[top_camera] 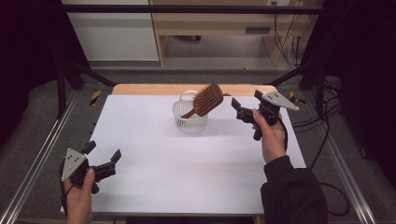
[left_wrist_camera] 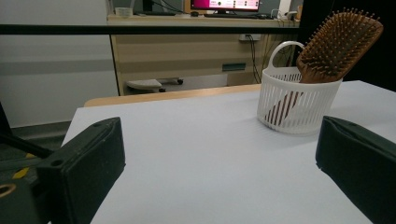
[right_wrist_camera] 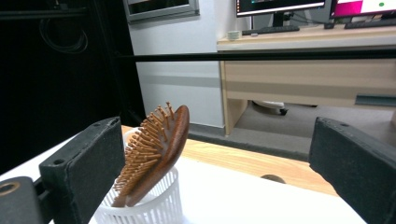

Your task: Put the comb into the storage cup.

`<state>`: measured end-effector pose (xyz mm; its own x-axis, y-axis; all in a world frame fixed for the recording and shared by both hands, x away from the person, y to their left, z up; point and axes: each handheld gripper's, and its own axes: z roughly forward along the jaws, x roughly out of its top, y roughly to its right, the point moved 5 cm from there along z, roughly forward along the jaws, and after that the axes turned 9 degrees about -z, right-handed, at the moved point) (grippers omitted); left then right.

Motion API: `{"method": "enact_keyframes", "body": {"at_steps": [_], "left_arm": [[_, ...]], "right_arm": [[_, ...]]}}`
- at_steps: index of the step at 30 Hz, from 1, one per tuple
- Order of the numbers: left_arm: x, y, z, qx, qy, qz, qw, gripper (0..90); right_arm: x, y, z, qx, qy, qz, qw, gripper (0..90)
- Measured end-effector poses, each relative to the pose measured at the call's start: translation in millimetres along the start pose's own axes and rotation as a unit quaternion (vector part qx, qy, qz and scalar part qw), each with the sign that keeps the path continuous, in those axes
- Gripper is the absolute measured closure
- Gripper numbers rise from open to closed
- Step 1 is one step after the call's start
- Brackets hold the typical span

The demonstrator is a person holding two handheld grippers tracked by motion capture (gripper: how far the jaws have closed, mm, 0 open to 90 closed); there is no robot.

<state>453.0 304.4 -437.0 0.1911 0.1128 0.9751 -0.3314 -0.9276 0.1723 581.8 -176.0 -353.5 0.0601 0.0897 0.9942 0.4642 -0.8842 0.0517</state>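
A wooden paddle hairbrush (top_camera: 205, 100) stands handle-down in a small white slatted basket (top_camera: 190, 120) at the far middle of the white table top (top_camera: 187, 163), its bristled head leaning out over the rim. Just right of the basket, my right gripper (top_camera: 246, 100) is held above the table, open and empty, jaws facing the brush. In the right gripper view the brush (right_wrist_camera: 156, 149) and basket (right_wrist_camera: 149, 207) lie ahead toward the left jaw, untouched. My left gripper (top_camera: 103, 150) rests open and empty at the near left corner. In its view, the basket (left_wrist_camera: 299, 105) and brush (left_wrist_camera: 338, 44) stand far ahead.
Metal frame rails (top_camera: 44, 144) run along both sides of the table. Cables (top_camera: 322, 121) lie on the floor at the right. Beyond the far edge stand a wooden desk (top_camera: 224, 23) and a white cabinet (top_camera: 112, 32).
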Motion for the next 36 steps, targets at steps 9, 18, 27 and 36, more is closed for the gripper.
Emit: {"method": "enact_keyframes", "body": {"at_steps": [9,18,27,36], "left_arm": [[1.2,-8.6,-6.0,0.012,0.007,-0.005,0.9999,1.5],[1.1,-10.2,-6.5,0.011,0.011,-0.001,0.9999,1.6],[1.2,-9.4,-6.5,0.009,0.014,0.002,0.9999,1.6],[1.2,-9.9,-6.5,0.011,0.014,0.000,0.9998,1.5]], "right_arm": [[-3.7,2.7,-8.9,-0.002,0.002,-0.017,0.9999,3.8],[-3.5,4.5,-21.7,-0.004,0.008,-0.028,0.9996,3.8],[-3.1,12.3,-41.1,-0.011,0.013,-0.038,0.9992,3.8],[-9.7,23.2,-60.4,-0.019,0.011,-0.040,0.9989,3.7]]}}
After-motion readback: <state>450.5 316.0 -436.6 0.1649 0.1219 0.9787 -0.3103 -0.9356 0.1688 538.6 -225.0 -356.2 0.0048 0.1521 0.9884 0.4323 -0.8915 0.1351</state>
